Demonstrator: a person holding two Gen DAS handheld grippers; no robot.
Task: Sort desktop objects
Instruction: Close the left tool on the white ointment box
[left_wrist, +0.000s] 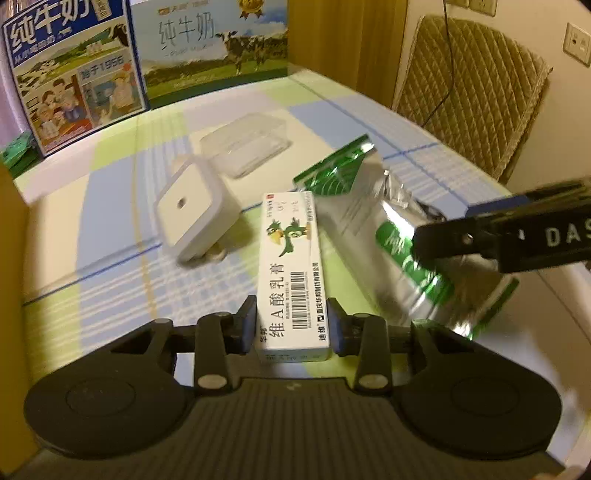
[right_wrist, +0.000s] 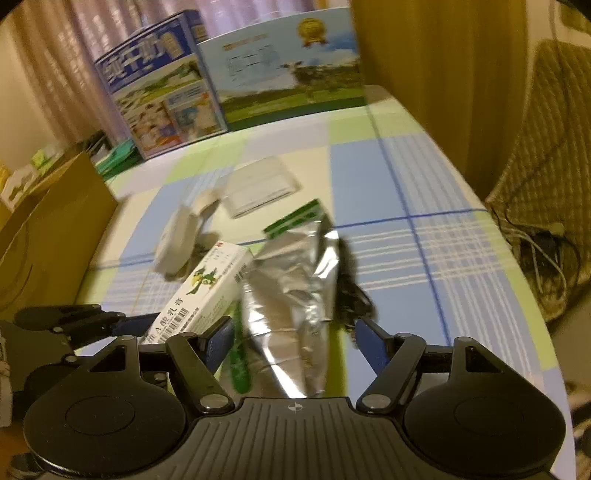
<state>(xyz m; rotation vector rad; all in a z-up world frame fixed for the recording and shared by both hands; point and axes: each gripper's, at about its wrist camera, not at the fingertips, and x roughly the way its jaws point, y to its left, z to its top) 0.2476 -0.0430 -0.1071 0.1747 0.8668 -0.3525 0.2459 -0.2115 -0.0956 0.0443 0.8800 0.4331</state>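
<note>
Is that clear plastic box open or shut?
Shut, it seems: the clear plastic box lies flat with its lid down on the checked tablecloth. Contents cannot be told.

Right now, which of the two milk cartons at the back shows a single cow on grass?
The lighter milk carton, right of the dark-blue carton, which shows cartoon people instead.

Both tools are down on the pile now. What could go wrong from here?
1. The left tool straddles the ointment box, which touches the foil pouch; lifting may drag the pouch.
2. The right tool is open around the crinkled pouch; foil may slip.
3. The tools are close and may collide.
</note>
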